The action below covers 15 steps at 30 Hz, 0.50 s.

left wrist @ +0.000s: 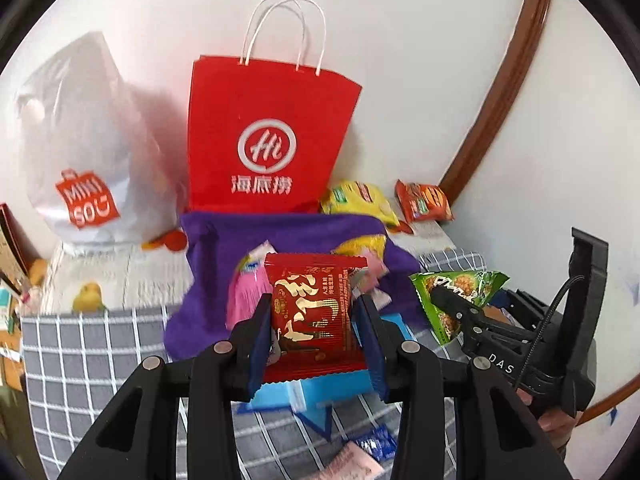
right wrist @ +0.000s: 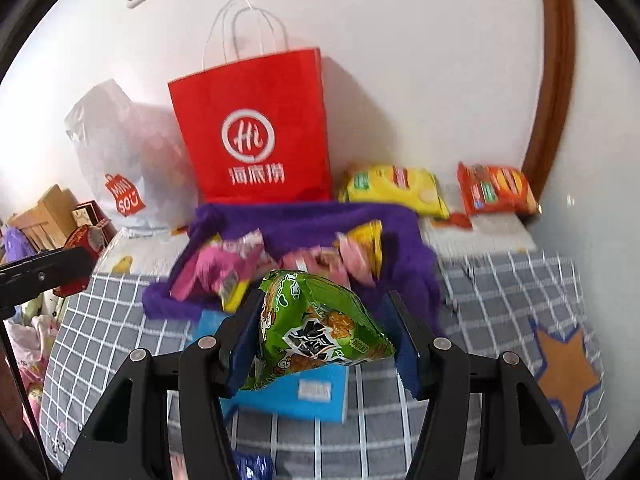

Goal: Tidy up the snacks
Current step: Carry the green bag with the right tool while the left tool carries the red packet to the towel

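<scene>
My left gripper (left wrist: 314, 322) is shut on a red snack packet with gold lettering (left wrist: 312, 312), held upright above the bed in front of a purple cloth bag (left wrist: 280, 232) that holds several pink and yellow snack packets. My right gripper (right wrist: 324, 332) is shut on a green snack packet (right wrist: 316, 328), also just in front of the purple bag (right wrist: 392, 220). The right gripper and its green packet (left wrist: 460, 296) show at the right of the left wrist view. A blue box (right wrist: 296, 392) lies under both grippers.
A red paper bag (left wrist: 264, 136) and a white plastic bag (left wrist: 92, 152) stand against the wall behind. Yellow (right wrist: 396, 188) and orange (right wrist: 496, 188) snack packs lie at the back right. The bed has a grey checked cover (right wrist: 500, 280). Boxes (right wrist: 48, 216) clutter the left.
</scene>
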Tool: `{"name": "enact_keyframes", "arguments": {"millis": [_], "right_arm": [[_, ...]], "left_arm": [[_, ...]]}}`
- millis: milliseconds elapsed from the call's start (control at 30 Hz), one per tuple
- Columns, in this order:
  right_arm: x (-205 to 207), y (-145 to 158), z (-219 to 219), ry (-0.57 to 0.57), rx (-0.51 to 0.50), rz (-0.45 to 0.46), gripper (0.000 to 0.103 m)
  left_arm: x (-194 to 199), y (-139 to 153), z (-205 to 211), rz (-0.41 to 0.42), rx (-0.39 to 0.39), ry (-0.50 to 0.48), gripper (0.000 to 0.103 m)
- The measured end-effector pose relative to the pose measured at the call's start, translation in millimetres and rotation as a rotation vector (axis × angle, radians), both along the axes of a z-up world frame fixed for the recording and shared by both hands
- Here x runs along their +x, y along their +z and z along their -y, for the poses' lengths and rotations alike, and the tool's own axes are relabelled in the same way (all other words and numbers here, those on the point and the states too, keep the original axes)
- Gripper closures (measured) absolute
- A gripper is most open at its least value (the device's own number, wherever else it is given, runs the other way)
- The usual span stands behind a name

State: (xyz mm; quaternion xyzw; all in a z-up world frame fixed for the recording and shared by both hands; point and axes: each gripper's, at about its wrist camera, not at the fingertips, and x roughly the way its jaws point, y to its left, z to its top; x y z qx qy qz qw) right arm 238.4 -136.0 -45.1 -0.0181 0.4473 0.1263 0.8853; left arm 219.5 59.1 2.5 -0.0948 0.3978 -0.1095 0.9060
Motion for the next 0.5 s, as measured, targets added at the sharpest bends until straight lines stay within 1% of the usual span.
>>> {"name": "enact_keyframes", "arguments": {"millis": [133,233,333,433,500], "right_arm": [[23,10,-9,0.015,-0.012,0.026,0.044],[40,11,-15,0.024,-0.004,0.028,0.044],[56,8,-20,0.034,0.002,0.023,0.044],[73,4,-26,0.040,-0.006,0.021,0.044],[84,4,-30,0.040,-0.007,0.028,0.044]], "left_arm": [[21,3,-5,0.004,-0.001,0.019,0.064],[35,-5,-5,0.004,-0.002,0.042,0.064],[55,-13,-3,-0.040,-0.029,0.038,0.064],[72,-10,1,-0.033,-0.001,0.040,0.064],[80,-9,1,-0.022,0.004,0.052,0.064]]}}
